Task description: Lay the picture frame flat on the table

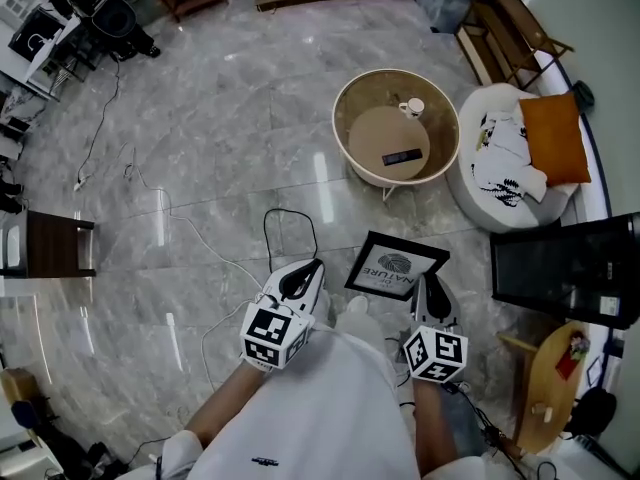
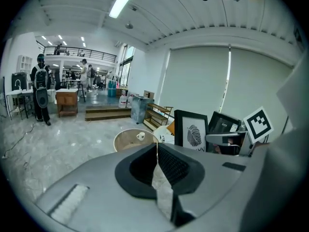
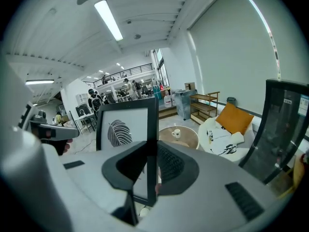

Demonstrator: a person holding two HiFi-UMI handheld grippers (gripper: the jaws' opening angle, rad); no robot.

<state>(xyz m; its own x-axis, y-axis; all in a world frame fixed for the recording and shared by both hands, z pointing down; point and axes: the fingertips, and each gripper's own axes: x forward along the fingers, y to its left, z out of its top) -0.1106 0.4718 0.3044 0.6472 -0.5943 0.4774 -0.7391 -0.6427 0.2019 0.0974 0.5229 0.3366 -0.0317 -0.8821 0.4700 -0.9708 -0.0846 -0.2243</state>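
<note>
**Frame pinched in my right gripper, short of the table**

My right gripper (image 3: 148,175) has its jaws clamped on the right-hand edge of the picture frame (image 3: 126,129), the black border caught between the two pads. I hold the frame upright in the air in front of me, print side towards me: a leaf-like print on white. My left gripper (image 2: 157,167) is beside it, apart from the frame, with its jaws pressed together at the tips and nothing between them.

Seen from my head, one frame (image 1: 395,266) hangs over the grey marble floor (image 1: 220,148), apart from the table. Beyond it stands one round table (image 1: 345,103) with a raised woven rim. On the table are one white mug (image 1: 412,107) and one flat dark device (image 1: 401,157). To the right of the table is one white seat (image 1: 480,200) with one orange cushion (image 1: 552,138) on it.
</note>
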